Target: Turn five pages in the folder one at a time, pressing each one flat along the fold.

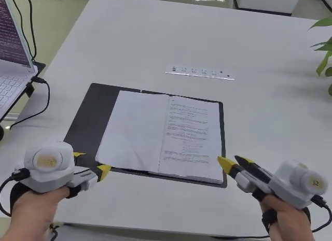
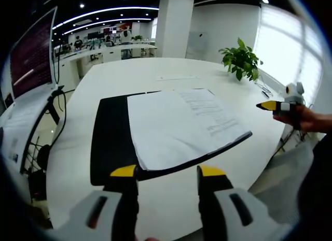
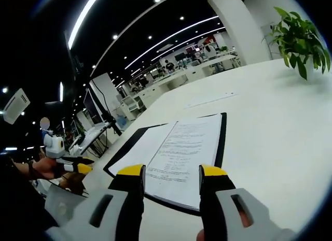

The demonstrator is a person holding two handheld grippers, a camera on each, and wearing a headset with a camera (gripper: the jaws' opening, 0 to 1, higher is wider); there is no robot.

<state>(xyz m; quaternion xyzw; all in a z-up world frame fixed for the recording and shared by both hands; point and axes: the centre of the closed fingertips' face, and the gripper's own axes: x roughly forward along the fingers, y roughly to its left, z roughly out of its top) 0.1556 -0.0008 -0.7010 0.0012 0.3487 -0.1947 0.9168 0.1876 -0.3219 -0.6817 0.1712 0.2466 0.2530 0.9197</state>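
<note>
1. The folder (image 1: 85,127) lies open in the middle of the table (image 1: 155,39), black cover down. A blank page (image 1: 135,129) is on its left and a printed page (image 1: 189,135) on its right.
2. My left gripper (image 1: 92,163) sits just beside the folder's near left corner, jaws apart with nothing between them.
3. My right gripper (image 1: 232,161) hangs just off the near right corner — jaws also apart, empty.
4. A laptop (image 1: 10,59) stands at the table's left edge — a plant (image 1: 324,49) at the right.
</note>
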